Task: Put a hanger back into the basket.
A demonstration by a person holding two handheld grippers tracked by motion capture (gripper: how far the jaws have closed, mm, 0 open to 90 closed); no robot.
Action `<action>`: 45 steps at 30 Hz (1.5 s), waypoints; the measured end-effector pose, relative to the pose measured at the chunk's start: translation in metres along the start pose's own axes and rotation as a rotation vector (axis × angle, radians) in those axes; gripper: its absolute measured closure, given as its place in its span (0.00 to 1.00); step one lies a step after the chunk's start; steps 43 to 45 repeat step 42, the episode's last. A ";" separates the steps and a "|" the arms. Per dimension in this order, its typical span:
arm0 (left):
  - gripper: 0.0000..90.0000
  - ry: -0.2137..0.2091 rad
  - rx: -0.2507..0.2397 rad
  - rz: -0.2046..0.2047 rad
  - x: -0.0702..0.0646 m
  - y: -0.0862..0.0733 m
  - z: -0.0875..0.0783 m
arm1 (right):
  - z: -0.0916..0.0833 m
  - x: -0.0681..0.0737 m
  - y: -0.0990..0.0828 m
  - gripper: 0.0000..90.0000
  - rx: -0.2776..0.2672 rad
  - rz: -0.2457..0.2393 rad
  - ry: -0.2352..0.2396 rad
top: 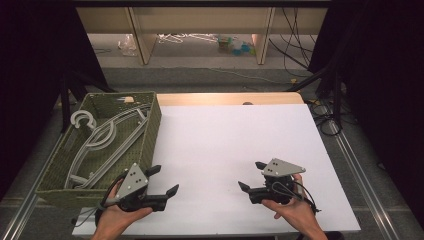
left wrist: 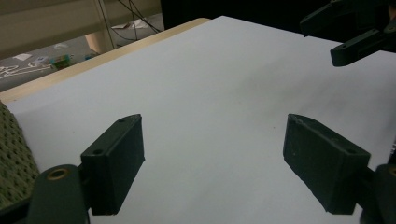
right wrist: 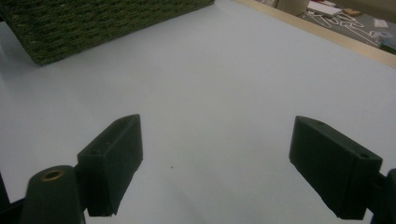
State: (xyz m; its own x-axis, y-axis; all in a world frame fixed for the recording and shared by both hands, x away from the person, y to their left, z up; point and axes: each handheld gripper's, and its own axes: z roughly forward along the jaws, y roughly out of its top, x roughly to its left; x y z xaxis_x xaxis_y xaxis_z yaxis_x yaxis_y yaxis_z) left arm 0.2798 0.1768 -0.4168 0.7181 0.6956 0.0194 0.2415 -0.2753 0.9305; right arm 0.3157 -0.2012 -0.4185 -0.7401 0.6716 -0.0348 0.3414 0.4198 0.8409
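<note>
Both grippers sit low over the near part of the white table [top: 235, 145], each in one of the person's hands, and neither carries anything. The left gripper [top: 166, 181] is at the near left, just beside the near right corner of the green woven basket [top: 150, 130]; its jaws stand wide apart with only bare table between them, and its own view confirms the empty gap. The right gripper [top: 252, 176] is at the near right, well apart from the left one, pointing leftward across the table toward the basket; its jaws are spread wide too, with nothing between them. The basket stands along the table's left edge and holds several grey clothes hangers [top: 100, 145], lying lengthwise inside it, one with its hook [top: 82, 120] curled up near the far end. In the right gripper view the basket's woven wall [right wrist: 93, 23] shows far ahead.
</note>
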 end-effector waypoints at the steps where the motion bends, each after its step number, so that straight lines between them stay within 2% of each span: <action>1: 0.23 -0.004 -0.003 0.000 -0.001 -0.004 -0.001 | -0.001 0.001 -0.001 0.20 -0.003 0.000 0.001; 3: 0.23 -0.005 -0.004 0.010 -0.002 -0.009 -0.003 | -0.002 0.004 -0.006 0.20 -0.003 0.012 0.014; 6: 0.23 -0.005 -0.020 -0.018 -0.002 -0.014 -0.005 | -0.004 0.008 -0.012 0.20 0.001 0.021 0.022; 7: 0.23 0.000 -0.014 -0.006 -0.002 -0.014 -0.007 | -0.005 0.009 -0.015 0.20 0.005 0.023 0.024; 9: 0.23 -0.006 -0.016 -0.008 -0.004 -0.015 -0.008 | -0.006 0.011 -0.018 0.20 0.005 0.027 0.025; 10: 0.23 -0.013 -0.019 -0.007 -0.004 -0.015 -0.008 | -0.006 0.012 -0.020 0.20 0.003 0.035 0.040; 12: 0.23 -0.005 -0.018 0.010 -0.004 -0.016 -0.009 | -0.008 0.012 -0.023 0.19 0.012 0.028 0.038; 15: 0.23 -0.003 -0.016 0.000 -0.003 -0.017 -0.010 | -0.012 0.012 -0.026 0.19 0.000 0.030 0.018; 16: 0.23 -0.004 -0.015 0.012 -0.003 -0.017 -0.010 | -0.014 0.011 -0.027 0.19 -0.003 0.034 0.014; 17: 0.23 -0.003 -0.013 -0.003 -0.004 -0.017 -0.010 | -0.014 0.011 -0.027 0.19 0.003 0.039 0.014; 18: 0.23 -0.010 -0.022 -0.004 -0.004 -0.018 -0.009 | -0.013 0.010 -0.028 0.19 -0.013 0.025 0.008; 19: 0.23 -0.008 -0.018 0.001 -0.004 -0.018 -0.009 | -0.014 0.011 -0.028 0.19 0.002 0.044 0.009; 21: 0.23 0.000 -0.011 0.002 -0.004 -0.018 -0.010 | -0.013 0.010 -0.028 0.19 0.002 0.037 0.011; 22: 0.23 -0.003 -0.013 0.011 -0.004 -0.017 -0.009 | -0.012 0.011 -0.027 0.19 0.009 0.036 0.027; 26: 0.23 -0.005 -0.016 0.004 -0.004 -0.017 -0.010 | -0.011 0.011 -0.027 0.19 0.003 0.037 0.026; 27: 0.23 -0.002 -0.017 -0.008 -0.005 -0.018 -0.010 | -0.013 0.011 -0.027 0.19 0.003 0.037 0.016; 32: 0.22 -0.004 -0.019 0.000 -0.004 -0.017 -0.010 | -0.012 0.010 -0.026 0.19 0.001 0.026 0.011; 34: 0.22 -0.003 -0.017 -0.009 -0.004 -0.017 -0.010 | -0.012 0.009 -0.026 0.19 0.005 0.030 0.028; 37: 0.22 -0.003 -0.019 -0.009 -0.004 -0.017 -0.010 | -0.012 0.010 -0.026 0.19 0.007 0.034 0.030; 45: 0.22 -0.006 -0.021 -0.012 -0.005 -0.017 -0.009 | -0.012 0.009 -0.026 0.19 0.003 0.028 0.015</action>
